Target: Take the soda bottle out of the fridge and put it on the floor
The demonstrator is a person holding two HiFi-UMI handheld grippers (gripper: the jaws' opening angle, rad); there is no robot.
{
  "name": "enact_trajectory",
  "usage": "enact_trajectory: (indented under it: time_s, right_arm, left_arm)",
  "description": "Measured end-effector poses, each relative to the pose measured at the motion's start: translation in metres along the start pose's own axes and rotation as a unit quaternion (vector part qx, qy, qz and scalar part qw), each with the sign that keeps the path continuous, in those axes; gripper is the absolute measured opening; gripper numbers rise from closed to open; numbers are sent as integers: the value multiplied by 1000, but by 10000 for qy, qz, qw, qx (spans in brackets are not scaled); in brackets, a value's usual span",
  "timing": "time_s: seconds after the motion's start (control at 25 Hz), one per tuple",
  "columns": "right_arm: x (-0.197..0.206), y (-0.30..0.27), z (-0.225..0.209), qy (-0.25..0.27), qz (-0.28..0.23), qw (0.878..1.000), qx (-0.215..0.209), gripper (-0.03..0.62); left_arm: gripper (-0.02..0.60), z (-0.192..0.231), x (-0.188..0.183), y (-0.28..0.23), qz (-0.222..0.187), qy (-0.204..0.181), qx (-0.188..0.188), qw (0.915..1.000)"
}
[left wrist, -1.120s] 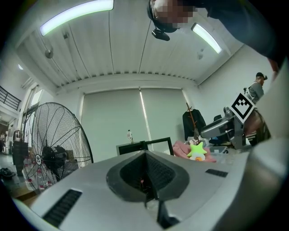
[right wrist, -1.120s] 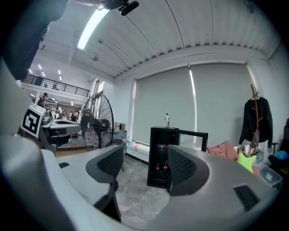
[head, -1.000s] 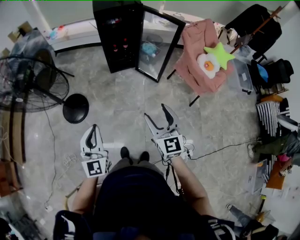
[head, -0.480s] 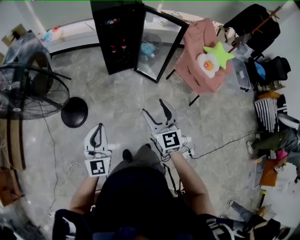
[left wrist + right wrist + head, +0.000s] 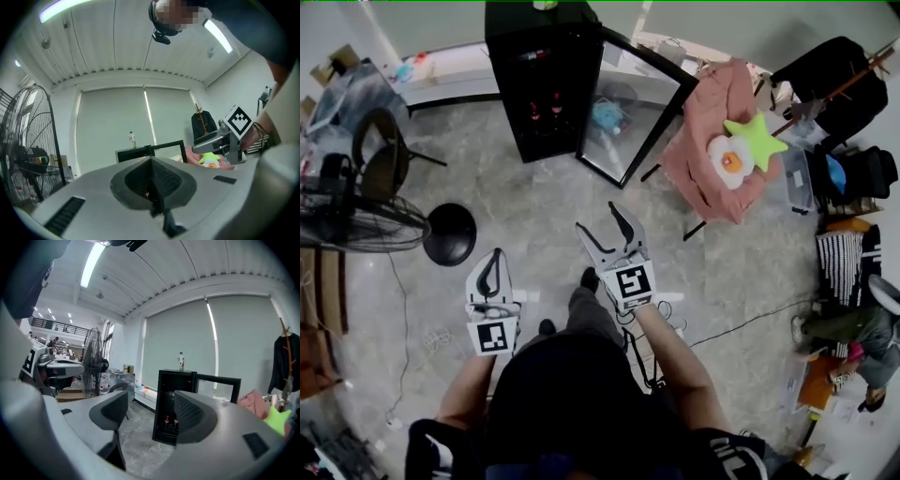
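Straight ahead, what seem to be soda bottles (image 5: 167,420) are standing upright inside the open fridge (image 5: 534,56), facing the nearer right gripper (image 5: 596,217), its jaws parted and empty; the left gripper (image 5: 494,255) is hanging closed.

Soda bottles (image 5: 166,422) stand upright inside the open black fridge (image 5: 534,37).

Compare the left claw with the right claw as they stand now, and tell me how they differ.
The left claw has its jaws shut together, while the right claw has its jaws wide apart. In the head view the right claw is held further ahead toward the black fridge, whose glass door is open, than the left claw. The right claw's view frames that fridge between its jaws; the left claw leaves no gap to see through. Shared: both are pale grey and hold nothing.
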State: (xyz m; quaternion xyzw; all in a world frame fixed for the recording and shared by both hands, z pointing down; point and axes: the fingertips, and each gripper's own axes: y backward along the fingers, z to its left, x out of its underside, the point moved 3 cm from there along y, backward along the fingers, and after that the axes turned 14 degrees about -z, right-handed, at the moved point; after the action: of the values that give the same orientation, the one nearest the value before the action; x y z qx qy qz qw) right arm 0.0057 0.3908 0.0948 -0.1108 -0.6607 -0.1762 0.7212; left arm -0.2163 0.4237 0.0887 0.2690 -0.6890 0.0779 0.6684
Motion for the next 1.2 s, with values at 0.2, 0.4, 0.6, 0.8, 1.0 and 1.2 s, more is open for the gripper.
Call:
enact_trajectory:
  time_s: [0.2,0.4,0.6,0.8,1.0,1.2]
  right_arm:
    - [25,-42,-53,-117,143,9981,-590,322]
    - [38,-92,-93,-161,158,9951,-967,322]
    - [62,-143,-119,-136,259,9936,-1095,322]
    - [93,-194,-134,-64,327,9944,-998,322]
    - [126,-261,-144,-13,493,9958,-769,322]
    - [156,-328,-150,46,563,9967,-590,318]
  left_arm:
    - [23,-10,15,-70,8,-220,-452,9987]
    - [23,-5,27,-132,1,-359,-763,9964]
    - [23,16,47,-187,-7,-394,-918,9950]
    - [23,46,78,-236,-26,-357,-833,9959]
    - [23,86,111,-288,-62,-232,-732,9970]
    - [23,127,147,-326,32,-210,-781,9967]
